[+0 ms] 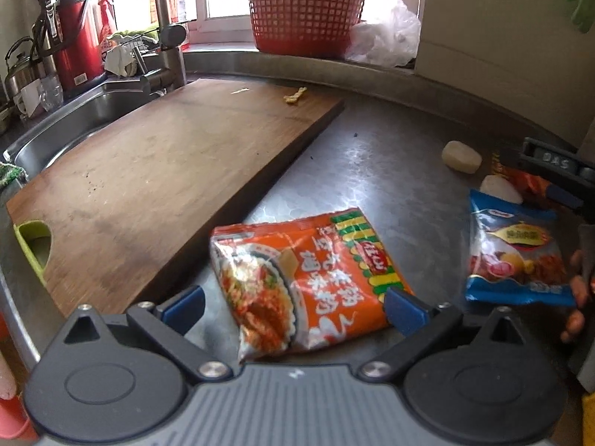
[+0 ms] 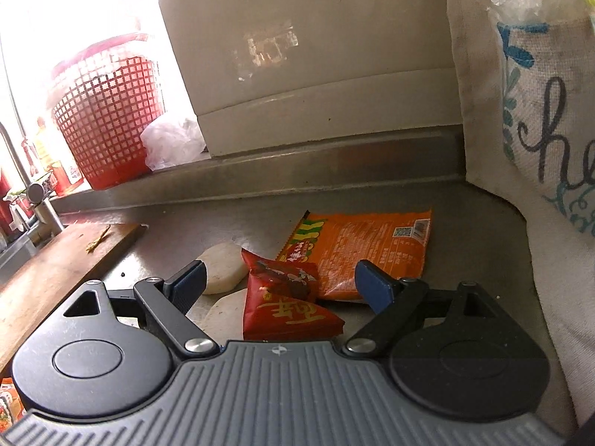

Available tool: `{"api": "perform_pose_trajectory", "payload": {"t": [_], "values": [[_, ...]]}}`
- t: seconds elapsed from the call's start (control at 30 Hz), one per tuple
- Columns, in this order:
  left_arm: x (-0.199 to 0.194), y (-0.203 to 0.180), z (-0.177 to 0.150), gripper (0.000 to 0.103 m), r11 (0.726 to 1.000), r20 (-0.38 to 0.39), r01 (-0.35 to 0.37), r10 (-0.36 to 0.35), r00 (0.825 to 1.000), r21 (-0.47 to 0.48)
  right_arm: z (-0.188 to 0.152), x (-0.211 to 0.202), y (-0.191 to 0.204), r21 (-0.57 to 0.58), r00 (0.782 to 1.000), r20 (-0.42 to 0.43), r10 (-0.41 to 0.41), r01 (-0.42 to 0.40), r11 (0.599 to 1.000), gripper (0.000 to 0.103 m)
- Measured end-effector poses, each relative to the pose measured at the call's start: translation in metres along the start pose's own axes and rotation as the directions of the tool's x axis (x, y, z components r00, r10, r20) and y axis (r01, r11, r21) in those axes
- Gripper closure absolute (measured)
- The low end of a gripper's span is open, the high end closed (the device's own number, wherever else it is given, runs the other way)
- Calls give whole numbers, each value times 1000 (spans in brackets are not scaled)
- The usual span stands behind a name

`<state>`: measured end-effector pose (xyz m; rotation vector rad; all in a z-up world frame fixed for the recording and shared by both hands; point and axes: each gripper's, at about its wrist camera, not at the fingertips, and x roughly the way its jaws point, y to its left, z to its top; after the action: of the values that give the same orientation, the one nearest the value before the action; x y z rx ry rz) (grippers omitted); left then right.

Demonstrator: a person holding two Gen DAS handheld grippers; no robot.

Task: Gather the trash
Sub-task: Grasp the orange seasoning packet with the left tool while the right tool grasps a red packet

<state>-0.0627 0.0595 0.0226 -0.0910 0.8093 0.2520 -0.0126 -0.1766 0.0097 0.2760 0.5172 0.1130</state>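
Note:
In the left wrist view an orange noodle packet (image 1: 305, 278) lies on the steel counter, between the wide-apart fingers of my open left gripper (image 1: 293, 306). To its right lies a blue snack wrapper (image 1: 515, 256), with a person's fingers at its edge. In the right wrist view a small red packet (image 2: 286, 304) lies between the fingers of my open right gripper (image 2: 282, 286). Behind it lies another orange noodle packet (image 2: 368, 249), back side up. Two white vegetable chunks (image 2: 223, 267) sit left of the red packet.
A wooden cutting board (image 1: 156, 174) with a yellow scrap (image 1: 295, 95) lies beside the sink (image 1: 74, 119). A red mesh basket (image 1: 305, 3) and a crumpled plastic bag (image 1: 386, 37) stand on the window ledge. A printed cloth bag (image 2: 539, 141) hangs at the right.

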Motion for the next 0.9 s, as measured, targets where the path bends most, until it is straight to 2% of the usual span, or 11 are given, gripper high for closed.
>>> {"api": "perform_pose_trajectory", "payload": {"t": [0.2, 0.43, 0.53, 0.6, 0.63, 0.7, 0.77, 0.83, 0.9], "values": [[13, 7, 6, 1, 1000, 5, 8, -8, 1000, -29, -1, 1, 0, -1, 1000, -9, 14, -14, 1000, 0], [19, 4, 10, 2, 1000, 25, 16, -16, 1000, 13, -1, 1, 0, 1, 1000, -15, 27, -27, 1000, 0], [17, 5, 8, 13, 1000, 56, 15, -16, 998, 19, -1, 1, 0, 3, 1000, -11, 30, -30, 1000, 0], [17, 6, 9, 26, 1000, 77, 6, -7, 997, 18, -1, 0, -1, 5, 1000, -6, 27, -27, 1000, 0], [17, 7, 9, 29, 1000, 88, 7, -8, 996, 16, -1, 0, -1, 7, 1000, -1, 25, -25, 1000, 0], [17, 10, 10, 38, 1000, 104, 13, -14, 995, 3, -1, 0, -3, 16, 1000, -1, 16, -16, 1000, 6], [18, 12, 11, 44, 1000, 115, 21, -20, 993, -9, 0, 1, -6, 26, 1000, -2, 9, -9, 1000, 28], [18, 13, 11, 49, 1000, 126, 28, -26, 992, -10, 0, 3, -7, 30, 1000, -17, 3, -3, 1000, 39], [17, 12, 10, 53, 1000, 139, 30, -30, 990, 1, 0, 4, -5, 19, 999, -33, 6, -6, 1000, 43]]}}
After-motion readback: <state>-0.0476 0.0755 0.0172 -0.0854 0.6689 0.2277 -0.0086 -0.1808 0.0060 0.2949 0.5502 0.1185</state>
